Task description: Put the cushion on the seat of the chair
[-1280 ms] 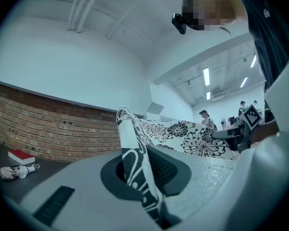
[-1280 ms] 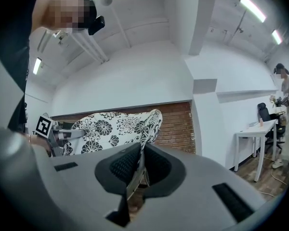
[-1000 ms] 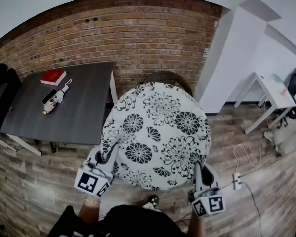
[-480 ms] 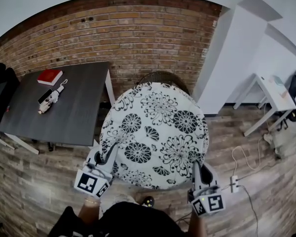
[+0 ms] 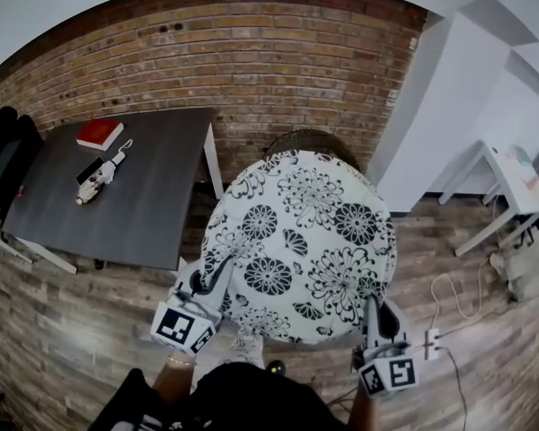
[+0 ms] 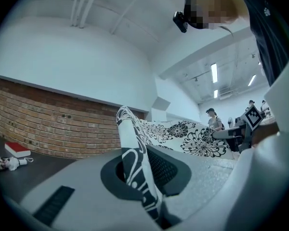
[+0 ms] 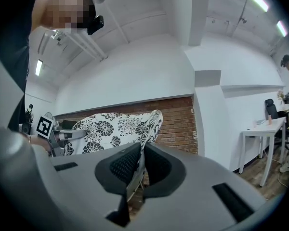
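Left tongs (image 5: 217,281), right tongs (image 5: 374,311), both clamped on the one floral cushion (image 5: 301,241), one chair (image 5: 307,138) behind it

Clearances about the chair (image 5: 310,136): the cushion (image 5: 301,232), clamped at its near edge by the left gripper (image 5: 208,283) and right gripper (image 5: 375,314), screens all but the chair's dark far rim, which stands near the brick wall (image 5: 251,52). On the left the dark table (image 5: 153,214) reaches just beside the cushion's edge, and on the right a white column (image 5: 440,106) stands near; open floor (image 5: 90,330) lies at the near left, while a cable (image 5: 449,287) and power strip (image 5: 431,341) cross the near right
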